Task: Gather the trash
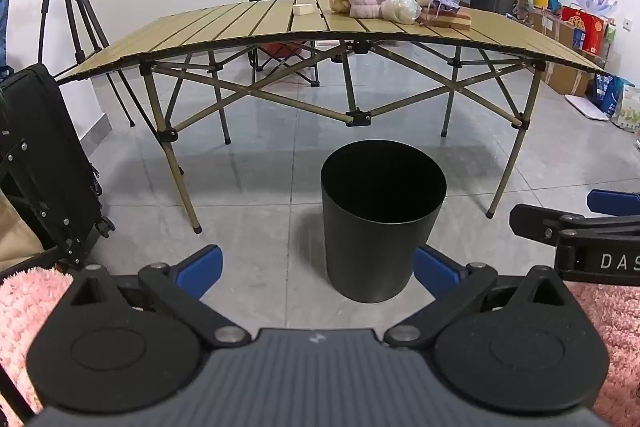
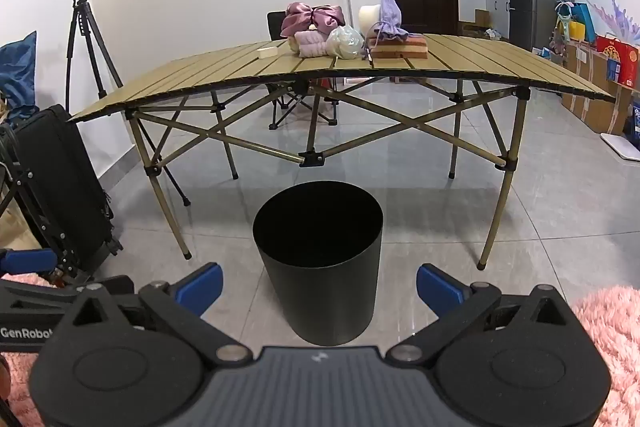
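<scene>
We hold both tools above the floor, aimed at a black bin (image 1: 383, 223) standing on the grey tiles in front of a folding table (image 1: 256, 27). The bin's inside is dark and we cannot tell whether anything lies in it. On the table sit a clear bag (image 2: 345, 42) with something pale inside, a purple pouch (image 2: 389, 19) and a small box (image 1: 302, 9). Our left gripper (image 1: 318, 269) has its jaws spread fully and empty; our right gripper (image 2: 319, 285) likewise. We read "DAS" on the neighbouring tool in the left view and "GenRobot" in the right.
</scene>
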`<state>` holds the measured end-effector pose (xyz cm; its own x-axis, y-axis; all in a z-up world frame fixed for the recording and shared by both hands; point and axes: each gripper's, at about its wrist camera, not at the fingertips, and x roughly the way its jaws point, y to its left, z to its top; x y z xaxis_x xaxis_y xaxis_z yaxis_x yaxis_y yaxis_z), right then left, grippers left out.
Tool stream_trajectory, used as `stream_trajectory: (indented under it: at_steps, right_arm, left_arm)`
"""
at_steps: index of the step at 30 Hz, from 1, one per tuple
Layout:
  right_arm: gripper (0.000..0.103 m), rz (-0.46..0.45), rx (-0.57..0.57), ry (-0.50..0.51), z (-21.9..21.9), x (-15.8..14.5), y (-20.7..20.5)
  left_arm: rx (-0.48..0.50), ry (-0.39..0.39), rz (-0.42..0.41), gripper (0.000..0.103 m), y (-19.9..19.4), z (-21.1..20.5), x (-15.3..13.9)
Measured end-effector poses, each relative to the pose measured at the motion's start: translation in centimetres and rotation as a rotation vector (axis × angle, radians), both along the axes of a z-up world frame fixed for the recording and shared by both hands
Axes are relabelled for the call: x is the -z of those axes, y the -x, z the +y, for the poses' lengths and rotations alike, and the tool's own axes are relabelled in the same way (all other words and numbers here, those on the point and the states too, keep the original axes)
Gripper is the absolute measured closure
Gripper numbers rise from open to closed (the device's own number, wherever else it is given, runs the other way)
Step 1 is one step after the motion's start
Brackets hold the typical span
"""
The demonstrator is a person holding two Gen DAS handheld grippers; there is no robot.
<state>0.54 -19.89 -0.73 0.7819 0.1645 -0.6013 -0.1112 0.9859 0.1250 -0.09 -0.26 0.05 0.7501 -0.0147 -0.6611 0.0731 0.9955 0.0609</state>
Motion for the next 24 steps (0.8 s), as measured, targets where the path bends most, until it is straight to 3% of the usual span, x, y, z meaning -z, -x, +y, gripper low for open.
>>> stream_trajectory:
  at_steps: [24]
  right_arm:
    - [0.0,-0.017,-0.002,-0.001,0.2,-0.3,0.1]
  left_arm:
    - [-0.007,0.021,-0.021,0.0,0.3,0.5,-0.2]
